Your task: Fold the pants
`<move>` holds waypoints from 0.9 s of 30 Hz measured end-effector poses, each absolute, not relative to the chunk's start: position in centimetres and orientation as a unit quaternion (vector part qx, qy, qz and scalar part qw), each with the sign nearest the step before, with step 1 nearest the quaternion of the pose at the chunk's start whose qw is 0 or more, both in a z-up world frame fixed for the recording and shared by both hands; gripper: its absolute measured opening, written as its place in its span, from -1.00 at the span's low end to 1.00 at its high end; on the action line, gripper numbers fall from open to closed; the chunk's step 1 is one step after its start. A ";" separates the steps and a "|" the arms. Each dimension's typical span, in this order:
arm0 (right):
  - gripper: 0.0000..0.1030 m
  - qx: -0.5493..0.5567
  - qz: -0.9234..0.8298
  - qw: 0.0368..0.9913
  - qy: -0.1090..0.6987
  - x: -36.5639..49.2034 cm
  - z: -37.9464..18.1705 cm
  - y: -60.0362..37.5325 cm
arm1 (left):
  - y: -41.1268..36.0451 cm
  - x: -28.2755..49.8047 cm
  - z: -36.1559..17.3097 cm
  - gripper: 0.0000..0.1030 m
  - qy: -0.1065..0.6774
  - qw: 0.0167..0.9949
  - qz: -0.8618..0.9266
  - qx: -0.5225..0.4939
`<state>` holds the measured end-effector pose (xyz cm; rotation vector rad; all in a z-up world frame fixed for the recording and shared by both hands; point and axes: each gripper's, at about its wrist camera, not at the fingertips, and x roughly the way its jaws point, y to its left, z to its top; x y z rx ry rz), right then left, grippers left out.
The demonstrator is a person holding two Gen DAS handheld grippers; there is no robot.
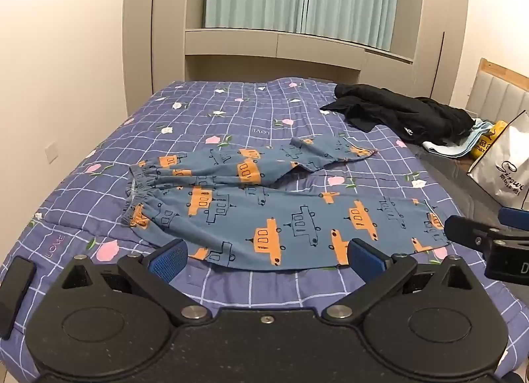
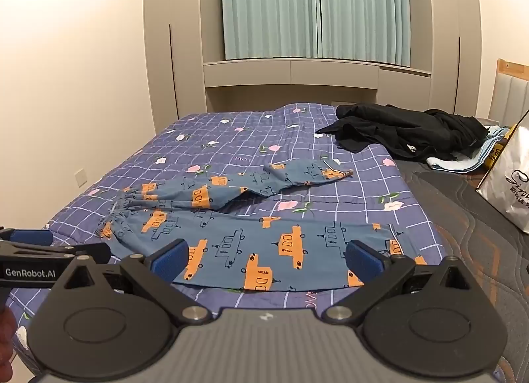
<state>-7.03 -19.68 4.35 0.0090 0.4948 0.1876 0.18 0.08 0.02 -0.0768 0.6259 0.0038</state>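
- Pants (image 1: 264,214) lie spread on the bed (image 1: 231,111), waistband to my left, near leg flat, far leg bent and wrinkled.
- My left gripper (image 1: 264,259) is released, jaws wide and holding nothing, above the near edge of the near leg.
- My right gripper (image 2: 266,259) is also released and empty, toward the cuff end.
- I judge both hang low here so each can pinch this edge for the first fold.

Bag (image 1: 502,171): cut by my left view's right edge, print partly lost; towel (image 2: 463,159): mostly buried under black clothes (image 2: 406,135); my other claw (image 1: 486,240): fingertips out of frame, spread unreadable there.
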 end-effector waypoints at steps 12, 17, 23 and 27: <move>1.00 0.005 0.089 0.966 0.244 -5.4 4.5 -19.8 | 0.6 0.0 0.5 0.99 0.295 0.955 -0.005 -0.039; 1.00 0.007 0.090 0.967 0.237 -6.0 4.4 -19.6 | 0.0 -0.2 0.1 0.99 0.293 0.956 -0.004 -0.032; 1.00 0.007 0.089 0.967 0.239 -6.0 4.3 -19.7 | 0.0 -0.2 0.1 0.99 0.293 0.955 -0.003 -0.032; 1.00 0.007 0.089 0.967 0.238 -6.1 4.2 -19.6 | -0.1 -0.2 0.2 0.99 0.293 0.956 -0.003 -0.031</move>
